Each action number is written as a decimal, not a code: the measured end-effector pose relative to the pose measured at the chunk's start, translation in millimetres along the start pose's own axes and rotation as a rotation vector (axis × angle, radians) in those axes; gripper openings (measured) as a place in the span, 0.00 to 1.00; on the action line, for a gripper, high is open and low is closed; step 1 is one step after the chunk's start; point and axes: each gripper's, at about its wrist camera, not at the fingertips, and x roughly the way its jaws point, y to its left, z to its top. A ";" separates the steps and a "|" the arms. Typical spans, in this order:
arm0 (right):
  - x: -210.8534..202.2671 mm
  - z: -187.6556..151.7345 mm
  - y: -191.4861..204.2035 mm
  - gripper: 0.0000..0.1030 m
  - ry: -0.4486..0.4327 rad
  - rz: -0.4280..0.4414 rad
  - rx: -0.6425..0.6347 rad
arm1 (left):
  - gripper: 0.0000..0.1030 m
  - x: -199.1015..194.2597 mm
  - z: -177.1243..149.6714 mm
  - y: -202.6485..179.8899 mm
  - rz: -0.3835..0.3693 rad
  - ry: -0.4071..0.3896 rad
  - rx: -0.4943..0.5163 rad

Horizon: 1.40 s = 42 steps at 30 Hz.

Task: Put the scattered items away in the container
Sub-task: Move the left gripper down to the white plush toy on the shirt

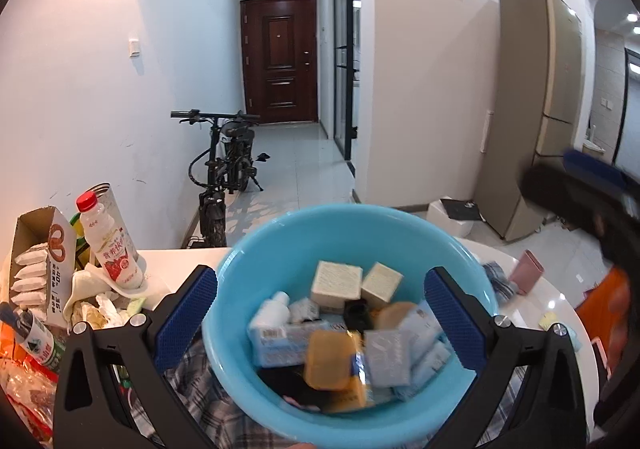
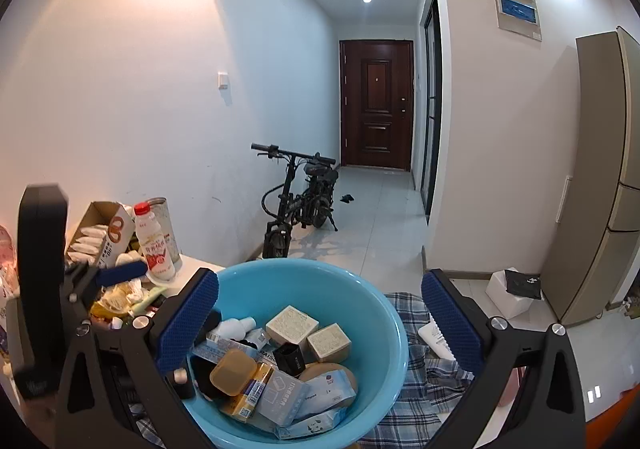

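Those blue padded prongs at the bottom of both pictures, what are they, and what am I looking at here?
They are the fingers of two hand-held grippers; a person carries one in each hand, with a camera looking forward along the fingers. One picture comes from the left gripper, the other from the right gripper. Both are open and hold nothing. Between them sits a blue basin on a plaid cloth, already filled with small boxes, packets and a white bottle. Left of it, clutter remains on the white table: a red-capped drink bottle and an open snack box.

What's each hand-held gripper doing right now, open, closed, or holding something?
Left hand-held gripper: open, empty, over the light blue plastic basin.
Right hand-held gripper: open, empty.
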 end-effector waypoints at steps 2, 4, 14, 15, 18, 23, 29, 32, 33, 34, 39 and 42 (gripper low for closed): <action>-3.2 1.4 -5.5 1.00 -0.014 0.014 0.028 | 1.00 -4.9 -7.7 -7.2 0.037 0.018 0.014; -2.8 2.2 -7.9 1.00 -0.020 0.032 0.049 | 1.00 -11.8 -18.9 -13.0 0.039 0.023 0.034; -11.2 6.0 8.7 1.00 -0.035 0.061 0.012 | 1.00 -25.6 -94.0 -12.0 -0.046 0.083 -0.072; -12.9 6.5 9.8 1.00 -0.039 0.061 0.009 | 1.00 -24.2 -99.7 -12.9 -0.057 0.093 -0.079; -14.8 7.1 11.1 1.00 -0.043 0.060 0.003 | 1.00 -20.8 -112.8 -18.8 -0.078 0.111 -0.087; -11.7 7.1 10.9 1.00 -0.033 0.050 -0.001 | 1.00 -12.7 -129.0 -32.3 -0.107 0.132 -0.071; -7.7 6.9 10.4 1.00 -0.021 0.039 -0.007 | 1.00 8.7 -147.5 -34.9 -0.093 0.171 -0.069; -4.7 6.2 10.4 1.00 -0.014 0.033 -0.011 | 1.00 19.4 -153.2 -29.1 -0.120 0.198 -0.102; -4.1 6.0 10.1 1.00 -0.011 0.032 -0.013 | 1.00 22.6 -154.3 -27.7 -0.130 0.206 -0.115; -4.0 5.7 9.7 1.00 -0.009 0.032 -0.014 | 1.00 25.8 -154.9 -26.8 -0.135 0.215 -0.126; -4.6 5.7 2.0 1.00 -0.009 0.027 -0.004 | 1.00 40.0 -156.9 -27.8 -0.145 0.253 -0.135; -3.8 5.5 -4.7 1.00 -0.006 0.043 0.016 | 1.00 48.0 -158.7 -24.6 -0.139 0.256 -0.155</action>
